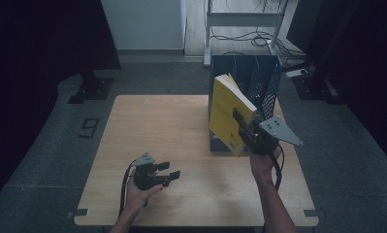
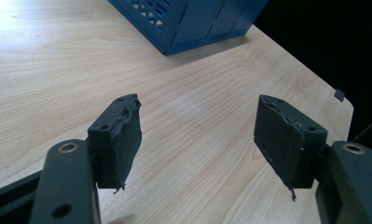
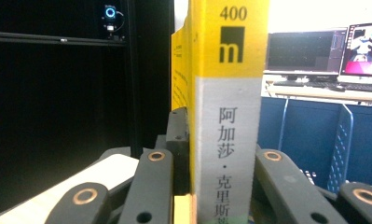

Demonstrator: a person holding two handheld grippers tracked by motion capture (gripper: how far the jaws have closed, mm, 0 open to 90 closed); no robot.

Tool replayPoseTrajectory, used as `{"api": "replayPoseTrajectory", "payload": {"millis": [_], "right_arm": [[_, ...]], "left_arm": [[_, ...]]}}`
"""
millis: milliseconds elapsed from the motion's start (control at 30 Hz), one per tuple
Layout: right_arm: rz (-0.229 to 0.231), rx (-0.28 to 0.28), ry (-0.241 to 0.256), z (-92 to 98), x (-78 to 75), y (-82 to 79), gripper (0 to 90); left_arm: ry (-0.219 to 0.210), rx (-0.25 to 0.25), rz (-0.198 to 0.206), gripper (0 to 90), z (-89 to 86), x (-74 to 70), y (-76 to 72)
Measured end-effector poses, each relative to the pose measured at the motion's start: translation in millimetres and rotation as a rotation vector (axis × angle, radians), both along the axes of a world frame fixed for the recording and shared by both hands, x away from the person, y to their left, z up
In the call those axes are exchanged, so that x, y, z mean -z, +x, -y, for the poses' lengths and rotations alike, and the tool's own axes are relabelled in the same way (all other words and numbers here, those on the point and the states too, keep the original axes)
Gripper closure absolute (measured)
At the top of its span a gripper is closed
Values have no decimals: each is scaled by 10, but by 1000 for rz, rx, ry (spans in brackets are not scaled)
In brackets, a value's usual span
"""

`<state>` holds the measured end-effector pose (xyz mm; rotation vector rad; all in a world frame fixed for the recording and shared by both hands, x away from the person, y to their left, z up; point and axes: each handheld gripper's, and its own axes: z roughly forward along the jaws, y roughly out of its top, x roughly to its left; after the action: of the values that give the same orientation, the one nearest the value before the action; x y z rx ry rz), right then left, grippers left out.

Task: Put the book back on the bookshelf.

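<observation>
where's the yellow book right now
In the high view the yellow book is held up at the right of the table, clamped in the right gripper, just in front of the blue file rack.

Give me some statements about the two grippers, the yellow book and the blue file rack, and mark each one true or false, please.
1. The right gripper is shut on the yellow book. True; in the right gripper view the jaws press on both sides of its spine.
2. The yellow book lies flat on the table. False; it is held up in the air in front of the blue file rack.
3. The left gripper is open with nothing between its jaws. True.
4. The left gripper is touching the blue file rack. False; it is apart from it, low over the bare wood near the front of the table.
5. The book's spine is all yellow. False; the upper part is yellow and the lower part grey.
</observation>
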<state>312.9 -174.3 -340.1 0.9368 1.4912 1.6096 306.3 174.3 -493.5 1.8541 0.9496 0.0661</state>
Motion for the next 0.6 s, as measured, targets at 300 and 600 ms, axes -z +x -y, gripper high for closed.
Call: {"api": "replayPoseTrajectory", "payload": {"millis": [300, 600], "right_arm": [[-7, 24, -16, -30, -26, 104, 748], [-5, 61, -20, -18, -46, 221, 748]], "left_arm": [[6, 2, -8, 317, 11, 9, -1], [10, 3, -14, 317, 19, 20, 2]]}}
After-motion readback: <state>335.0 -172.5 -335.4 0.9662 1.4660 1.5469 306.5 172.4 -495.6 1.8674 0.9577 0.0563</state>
